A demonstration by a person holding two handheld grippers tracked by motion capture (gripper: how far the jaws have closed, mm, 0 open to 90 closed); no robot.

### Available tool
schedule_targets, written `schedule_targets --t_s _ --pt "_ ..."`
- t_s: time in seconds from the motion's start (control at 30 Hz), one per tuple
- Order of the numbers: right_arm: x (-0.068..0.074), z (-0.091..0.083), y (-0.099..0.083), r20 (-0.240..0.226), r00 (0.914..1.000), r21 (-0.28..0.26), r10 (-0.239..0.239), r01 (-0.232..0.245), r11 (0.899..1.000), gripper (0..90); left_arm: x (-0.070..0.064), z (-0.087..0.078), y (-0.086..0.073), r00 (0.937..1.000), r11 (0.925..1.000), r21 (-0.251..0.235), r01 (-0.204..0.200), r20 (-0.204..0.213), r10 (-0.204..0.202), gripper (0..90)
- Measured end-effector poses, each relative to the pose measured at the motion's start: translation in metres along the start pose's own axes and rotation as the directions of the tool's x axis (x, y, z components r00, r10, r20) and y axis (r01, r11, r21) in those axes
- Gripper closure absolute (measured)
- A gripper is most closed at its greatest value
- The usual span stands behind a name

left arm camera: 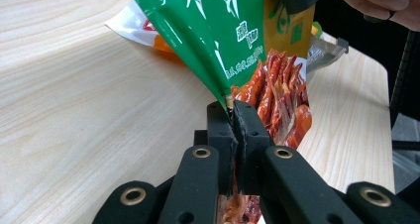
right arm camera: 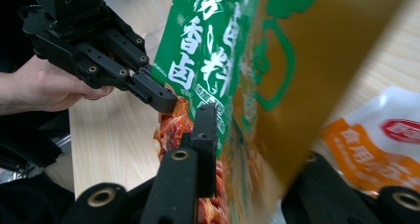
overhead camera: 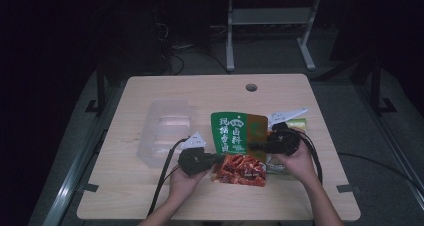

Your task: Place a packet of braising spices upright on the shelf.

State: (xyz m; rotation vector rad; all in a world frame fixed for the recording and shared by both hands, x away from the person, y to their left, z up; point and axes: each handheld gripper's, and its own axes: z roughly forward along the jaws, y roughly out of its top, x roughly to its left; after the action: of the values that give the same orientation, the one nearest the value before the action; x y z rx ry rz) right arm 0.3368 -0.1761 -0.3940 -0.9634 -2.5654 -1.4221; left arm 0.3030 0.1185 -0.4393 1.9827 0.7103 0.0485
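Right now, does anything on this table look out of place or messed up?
Nothing looks spilled or torn. The green packet is lifted off the table, pinched by the left gripper and right gripper, above the red chili packet.

**Hidden, cropped and unclear**

In the right gripper view the green and gold pouch [right arm camera: 277, 75] runs off the top edge and covers the right gripper's [right arm camera: 257, 149] far finger, blurred up close. The white and orange packet [right arm camera: 381, 149] beneath is cut by the right edge. From the high view, the pouch's print is too small to read, and the desk's [overhead camera: 150, 196] surroundings are lost in darkness.
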Motion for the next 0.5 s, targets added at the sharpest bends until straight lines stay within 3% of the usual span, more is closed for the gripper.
schedule_targets --t_s 0.07,0.2,0.27,0.5 --pt "0.001 0.004 0.001 -0.004 1.0 0.003 -0.004 0.004 1.0 74.1 -0.001 -0.001 -0.001 1.0 1.0 -0.002 0.001 0.003 -0.001 87.1" --pt "0.003 0.008 0.001 -0.016 0.9999 0.02 -0.001 0.001 1.0 88.1 -0.001 -0.002 -0.003 1.0 1.0 0.006 0.002 0.004 -0.003 84.7" --pt "0.005 0.007 0.001 -0.02 0.9998 0.022 0.006 -0.006 1.0 89.0 -0.002 -0.004 -0.004 0.9999 0.9999 -0.001 0.011 0.003 -0.011 82.5" --pt "0.014 -0.007 0.003 -0.054 0.9985 -0.055 -0.014 0.011 0.998 89.6 -0.012 -0.017 -0.004 0.9997 0.9999 -0.015 0.0 -0.023 0.0 65.5"
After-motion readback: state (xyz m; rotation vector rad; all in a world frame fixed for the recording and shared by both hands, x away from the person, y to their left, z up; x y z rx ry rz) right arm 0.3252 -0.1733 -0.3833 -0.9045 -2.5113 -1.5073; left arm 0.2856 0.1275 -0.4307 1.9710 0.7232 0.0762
